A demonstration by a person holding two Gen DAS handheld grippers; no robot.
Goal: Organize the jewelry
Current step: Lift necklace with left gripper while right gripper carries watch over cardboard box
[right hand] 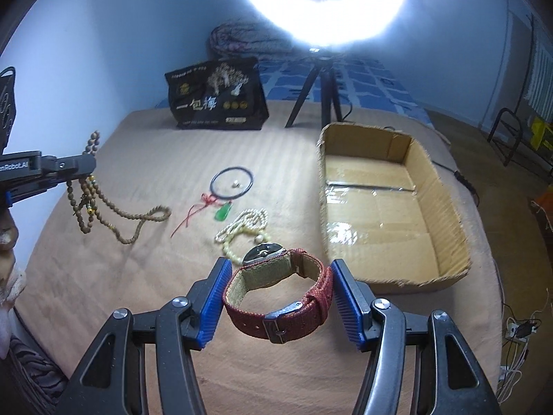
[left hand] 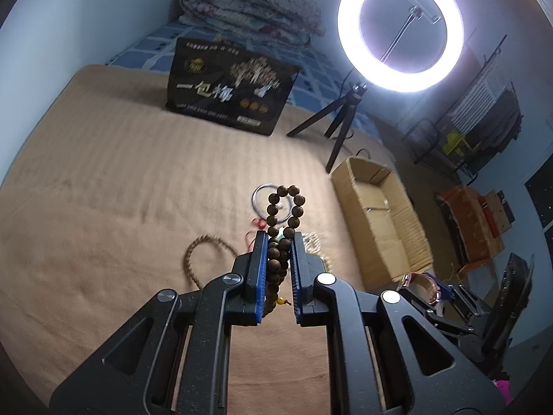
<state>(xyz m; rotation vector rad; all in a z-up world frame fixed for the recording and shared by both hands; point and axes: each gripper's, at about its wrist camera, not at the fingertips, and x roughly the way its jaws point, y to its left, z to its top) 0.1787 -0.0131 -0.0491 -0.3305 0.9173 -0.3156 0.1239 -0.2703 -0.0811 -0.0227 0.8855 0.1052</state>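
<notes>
Snagging is the main risk: the left gripper is clamped on the dark bead strand, whose tail trails on the bed — lifting may drag it. The right gripper pinches the red-strapped watch by its loop — the strap could slip before reaching the cardboard box.

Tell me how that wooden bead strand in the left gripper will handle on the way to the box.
The wooden bead strand looks floppy: its loops hang below the left gripper and one end trails on the blanket. It will probably swing and could snag while dragged.
</notes>
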